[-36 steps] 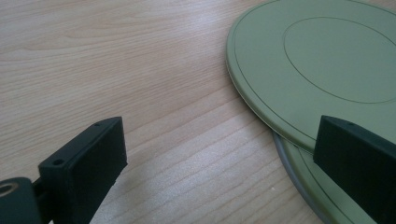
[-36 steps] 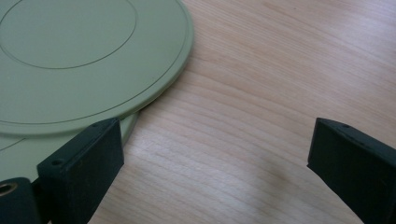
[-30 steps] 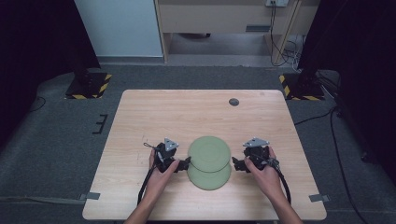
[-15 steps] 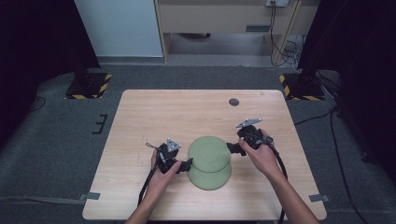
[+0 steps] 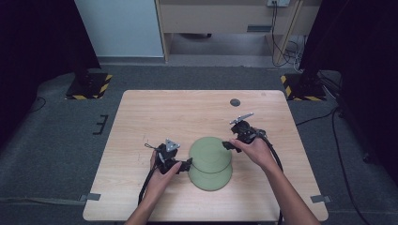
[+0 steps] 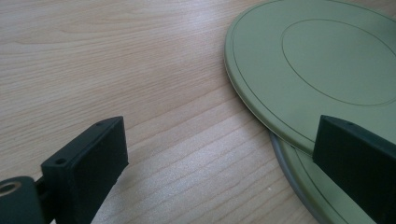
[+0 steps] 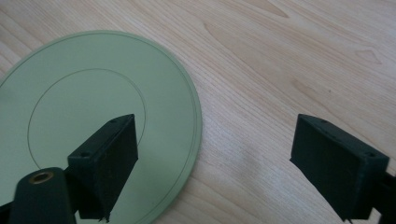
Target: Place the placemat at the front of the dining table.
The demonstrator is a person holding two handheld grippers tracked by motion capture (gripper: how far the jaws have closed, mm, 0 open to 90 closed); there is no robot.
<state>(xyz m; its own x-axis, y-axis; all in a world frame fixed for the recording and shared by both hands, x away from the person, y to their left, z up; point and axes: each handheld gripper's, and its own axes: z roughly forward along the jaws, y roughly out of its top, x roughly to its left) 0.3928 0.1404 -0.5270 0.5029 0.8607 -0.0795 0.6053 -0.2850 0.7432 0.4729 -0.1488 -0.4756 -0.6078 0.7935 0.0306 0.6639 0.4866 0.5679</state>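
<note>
A light wooden desk (image 5: 155, 117) sits in the centre of the high view, on grey carpet. Two flat, round, pale green plates lie just below the middle of the desk, overlapping: the upper plate (image 5: 210, 153) rests partly on top of the lower plate (image 5: 213, 179), which sticks out toward the bottom of the frame.

The person's forearms enter from the bottom edge. The left claw (image 5: 186, 164) is just left of the plates, at their left edge. In the left gripper view its jaws stand wide apart, holding nothing; bare wood lies between them, and the right-hand jaw overlaps the rim where the upper plate (image 6: 308, 60) covers the lower plate (image 6: 299, 186).

The right claw (image 5: 227, 145) is at the upper right edge of the upper plate. In the right gripper view its jaws are also wide apart and empty; the left-hand jaw hangs over the upper plate (image 7: 88, 107), the other over bare desk (image 7: 261, 60).

A small dark round object (image 5: 235, 102) lies near the desk's far edge, well apart from the plates.
</note>
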